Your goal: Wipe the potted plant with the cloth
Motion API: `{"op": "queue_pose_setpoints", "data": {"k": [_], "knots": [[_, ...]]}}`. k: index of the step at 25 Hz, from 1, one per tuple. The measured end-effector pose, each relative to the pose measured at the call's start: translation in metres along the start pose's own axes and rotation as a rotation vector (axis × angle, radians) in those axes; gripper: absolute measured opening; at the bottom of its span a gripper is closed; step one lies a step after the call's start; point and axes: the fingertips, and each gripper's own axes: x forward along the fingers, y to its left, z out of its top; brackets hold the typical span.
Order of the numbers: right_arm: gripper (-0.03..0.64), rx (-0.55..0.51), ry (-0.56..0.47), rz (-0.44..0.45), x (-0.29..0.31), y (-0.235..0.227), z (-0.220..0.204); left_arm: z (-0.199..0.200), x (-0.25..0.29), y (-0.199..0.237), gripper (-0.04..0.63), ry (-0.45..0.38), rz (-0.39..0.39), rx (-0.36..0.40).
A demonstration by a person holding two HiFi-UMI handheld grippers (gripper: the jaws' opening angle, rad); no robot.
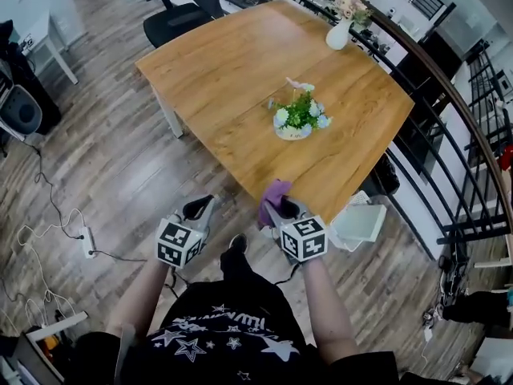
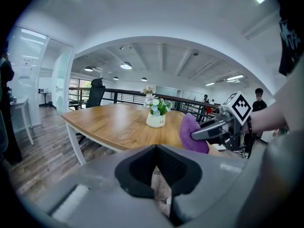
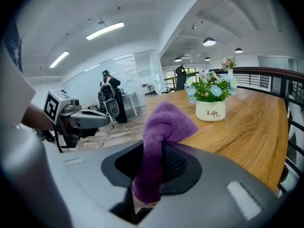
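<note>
The potted plant [image 1: 299,119], small flowers in a white pot, stands near the middle of the wooden table [image 1: 232,62]; it also shows in the left gripper view [image 2: 156,113] and the right gripper view [image 3: 210,99]. My right gripper [image 1: 280,208] [image 3: 159,167] is shut on a purple cloth [image 1: 272,195] [image 3: 164,127] that bunches up above its jaws, held at the table's near edge, short of the plant. My left gripper [image 1: 202,208] [image 2: 156,167] hangs beside it over the floor, shut with nothing between its jaws.
A white vase of flowers [image 1: 341,30] stands at the table's far corner. A black office chair [image 1: 188,6] sits behind the table. A dark railing [image 1: 449,111] runs along the right. A white bin [image 1: 361,223] and cables with a power strip [image 1: 86,241] lie on the floor.
</note>
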Motion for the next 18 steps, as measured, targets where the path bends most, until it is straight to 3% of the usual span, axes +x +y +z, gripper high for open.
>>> {"op": "queue_pose_setpoints", "data": {"k": [18], "knots": [[0.098,-0.098,-0.018,0.049,-0.088,0.113,-0.045,-0.021,-0.129,-0.077,0.002,-0.1,0.062,0.069]]}}
